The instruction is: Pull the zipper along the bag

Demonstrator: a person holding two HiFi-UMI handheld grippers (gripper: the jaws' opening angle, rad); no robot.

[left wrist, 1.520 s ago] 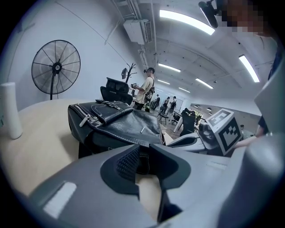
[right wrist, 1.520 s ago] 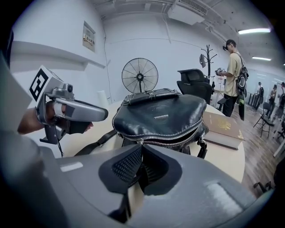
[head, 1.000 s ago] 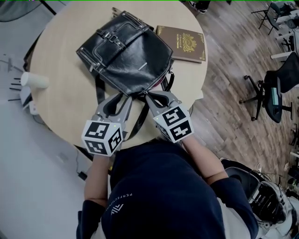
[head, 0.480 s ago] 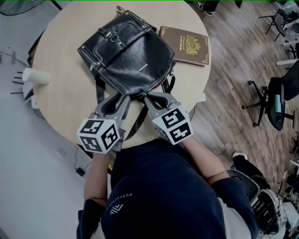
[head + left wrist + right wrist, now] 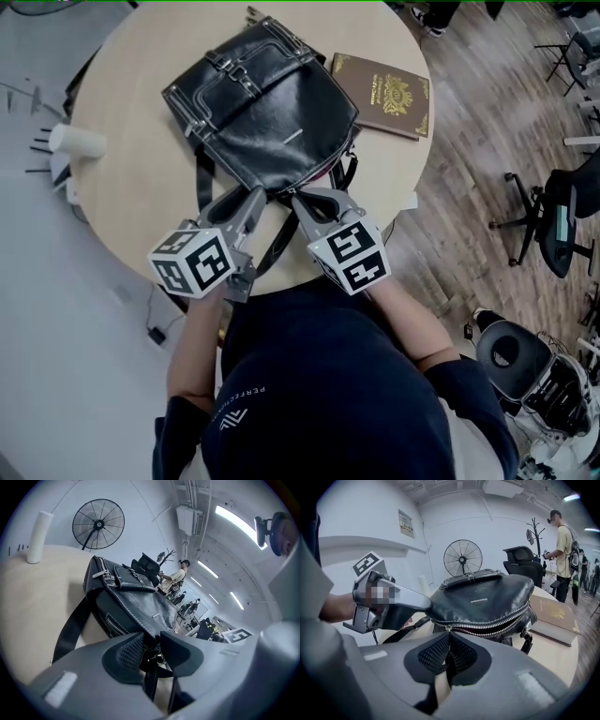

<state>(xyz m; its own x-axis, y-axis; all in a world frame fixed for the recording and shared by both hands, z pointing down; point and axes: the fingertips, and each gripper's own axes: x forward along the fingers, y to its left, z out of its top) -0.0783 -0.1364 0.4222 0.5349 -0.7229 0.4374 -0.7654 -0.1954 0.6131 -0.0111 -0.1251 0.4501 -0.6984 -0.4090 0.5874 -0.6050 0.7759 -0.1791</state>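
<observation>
two tools meet at the near end of a black bag (image 5: pixel 267 103) lying on a round, pale wooden table (image 5: pixel 131 202). the left tool (image 5: pixel 254 194) is closing, its jaws apart around the bag's near corner. the right tool (image 5: pixel 296 196) is clamped on the zipper pull (image 5: pixel 449 654) below the half-open zipper (image 5: pixel 490 627). a brown book (image 5: pixel 382 94) lies right of the bag. a plank floor (image 5: pixel 478 150) and an office chair (image 5: pixel 555 220) are further right.

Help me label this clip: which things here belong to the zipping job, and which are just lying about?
Job: black bag; its zipper; right gripper, shut on the zipper pull; left gripper, jaws closing with the bag's end between them.

Lying about: brown book; white cylinder; standing fan.
</observation>
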